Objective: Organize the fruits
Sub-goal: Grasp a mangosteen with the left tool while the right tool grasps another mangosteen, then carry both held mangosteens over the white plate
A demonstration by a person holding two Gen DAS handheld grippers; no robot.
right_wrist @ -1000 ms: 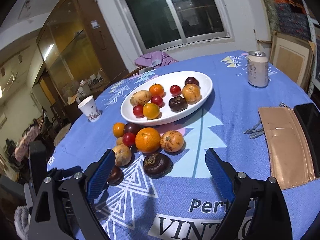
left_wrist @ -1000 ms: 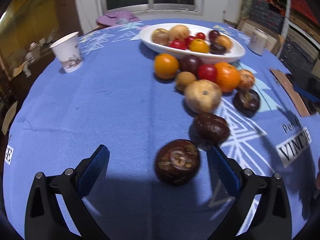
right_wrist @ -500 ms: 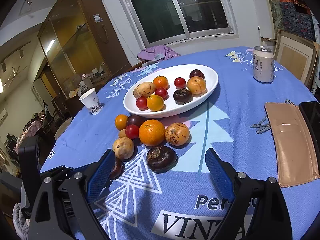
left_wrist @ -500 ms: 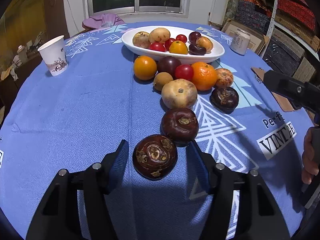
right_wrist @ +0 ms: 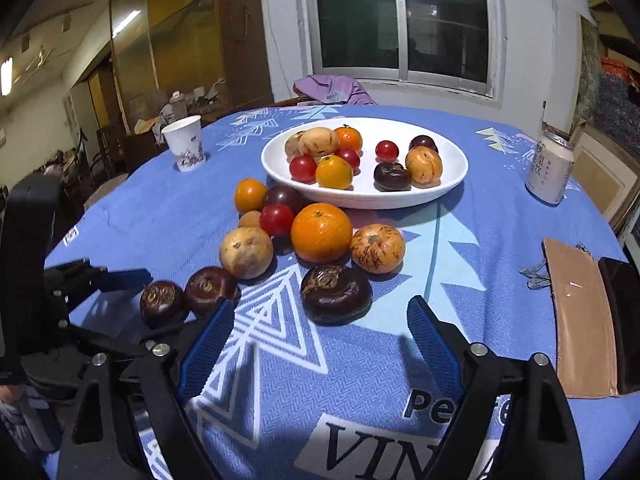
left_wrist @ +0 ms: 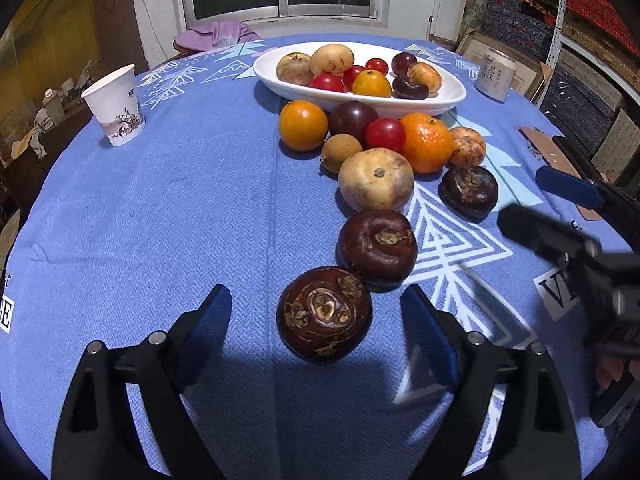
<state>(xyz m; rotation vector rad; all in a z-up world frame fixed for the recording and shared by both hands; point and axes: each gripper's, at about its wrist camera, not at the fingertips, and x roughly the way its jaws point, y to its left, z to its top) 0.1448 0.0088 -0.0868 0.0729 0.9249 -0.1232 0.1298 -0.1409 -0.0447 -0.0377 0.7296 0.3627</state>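
A dark brown mangosteen-like fruit lies on the blue tablecloth between the open jaws of my left gripper, with gaps on both sides. It also shows in the right wrist view. A second dark fruit touches it behind. My right gripper is open and empty, just short of a third dark fruit. A white oval bowl holding several fruits stands at the far side. Loose fruits, among them an orange and a tan round fruit, lie in front of it.
A paper cup stands at the far left. A drink can stands at the far right. A tan wallet and a dark phone lie at the right edge. The right gripper shows in the left wrist view.
My left gripper closed in around the near dark fruit, then opened wider again. My right gripper moved forward and down toward the dark fruit in front of it.
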